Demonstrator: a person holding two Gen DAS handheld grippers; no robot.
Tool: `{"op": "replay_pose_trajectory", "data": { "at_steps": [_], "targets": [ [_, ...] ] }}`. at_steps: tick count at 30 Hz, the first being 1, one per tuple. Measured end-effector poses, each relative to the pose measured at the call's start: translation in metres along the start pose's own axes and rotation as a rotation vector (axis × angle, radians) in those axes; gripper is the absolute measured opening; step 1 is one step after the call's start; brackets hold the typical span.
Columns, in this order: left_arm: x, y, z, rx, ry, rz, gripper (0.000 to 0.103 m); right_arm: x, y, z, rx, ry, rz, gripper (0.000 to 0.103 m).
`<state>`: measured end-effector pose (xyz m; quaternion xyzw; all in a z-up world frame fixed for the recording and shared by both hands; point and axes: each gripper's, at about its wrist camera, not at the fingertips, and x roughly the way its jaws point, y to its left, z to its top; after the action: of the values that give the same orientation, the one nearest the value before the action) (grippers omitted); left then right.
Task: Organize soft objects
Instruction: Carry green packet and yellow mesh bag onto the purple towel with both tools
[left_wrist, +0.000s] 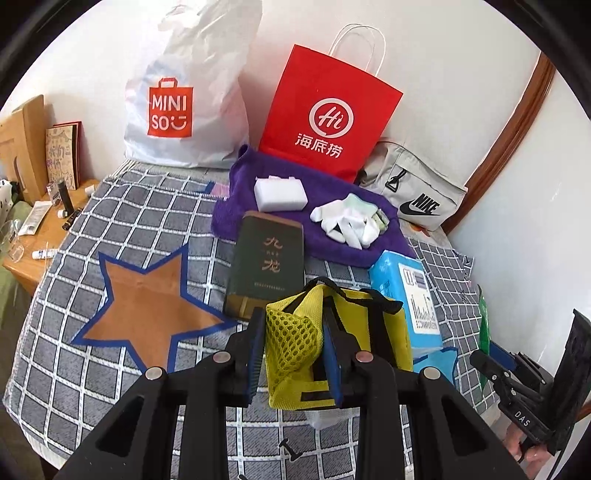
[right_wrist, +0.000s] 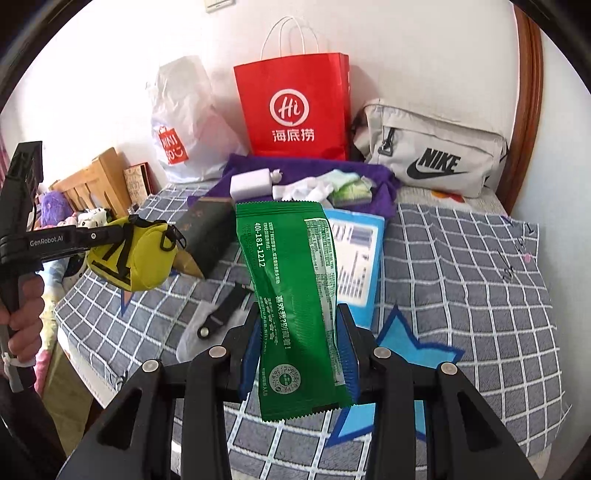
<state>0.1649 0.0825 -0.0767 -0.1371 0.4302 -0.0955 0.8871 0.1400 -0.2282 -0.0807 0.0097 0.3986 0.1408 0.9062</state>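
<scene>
My left gripper is shut on a small yellow pouch with mesh and black straps, held above the bed; the pouch also shows in the right wrist view. My right gripper is shut on a green foil packet, held upright above the bed. A purple towel lies at the back, carrying a white sponge block and a pile of white and green sponge pieces.
A dark green box and a blue tissue pack lie on the checked blanket. A red paper bag, a white Miniso bag and a grey Nike bag stand against the wall. A wooden nightstand is left.
</scene>
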Motion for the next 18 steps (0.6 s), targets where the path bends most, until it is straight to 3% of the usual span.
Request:
{"op": "replay_pose_trajectory", "data": {
  "at_steps": [18],
  "targets": [
    [0.021,-0.027,0.054,0.082,-0.030,0.054,0.027,0.029,-0.025,0.066,0.045,-0.021,-0.064,0.038]
  ]
}}
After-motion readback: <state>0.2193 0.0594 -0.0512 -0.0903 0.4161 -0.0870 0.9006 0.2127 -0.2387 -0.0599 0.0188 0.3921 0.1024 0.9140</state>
